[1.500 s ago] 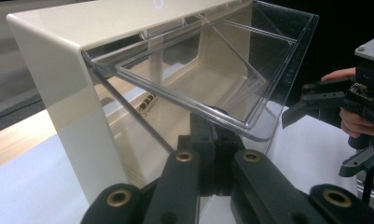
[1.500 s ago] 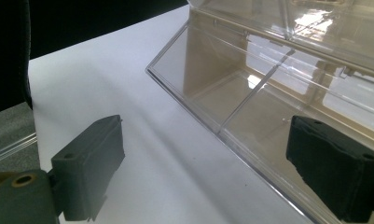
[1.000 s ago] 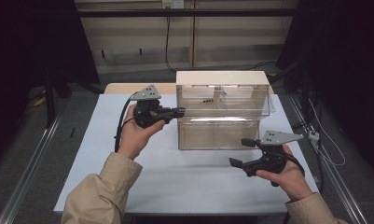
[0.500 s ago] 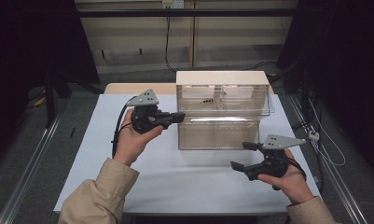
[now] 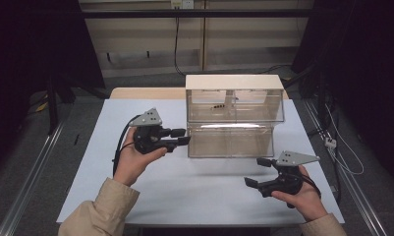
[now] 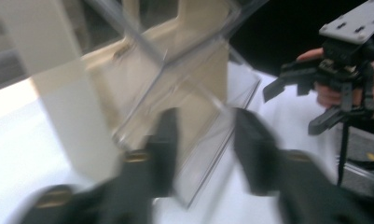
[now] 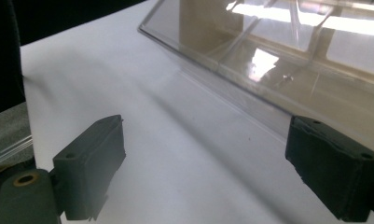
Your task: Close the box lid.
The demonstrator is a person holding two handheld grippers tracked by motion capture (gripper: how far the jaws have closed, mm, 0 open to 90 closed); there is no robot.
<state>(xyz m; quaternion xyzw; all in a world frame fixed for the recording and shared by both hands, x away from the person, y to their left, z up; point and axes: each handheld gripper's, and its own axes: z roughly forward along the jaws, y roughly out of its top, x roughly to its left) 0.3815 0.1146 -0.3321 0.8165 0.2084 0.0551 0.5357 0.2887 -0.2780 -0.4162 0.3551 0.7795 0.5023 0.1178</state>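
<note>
high view: the clear plastic drawer cabinet (image 5: 231, 118) stands at frame centre, likely light, stiff and slick, best taken by a drawer front edge, with the left gripper (image 5: 181, 136) just opened partway, empty, and the right gripper (image 5: 258, 171) spread wide, empty.

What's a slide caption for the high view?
Two hand-held grippers, left and right, both open and empty, flank a clear two-tier bin on a white table.
</note>
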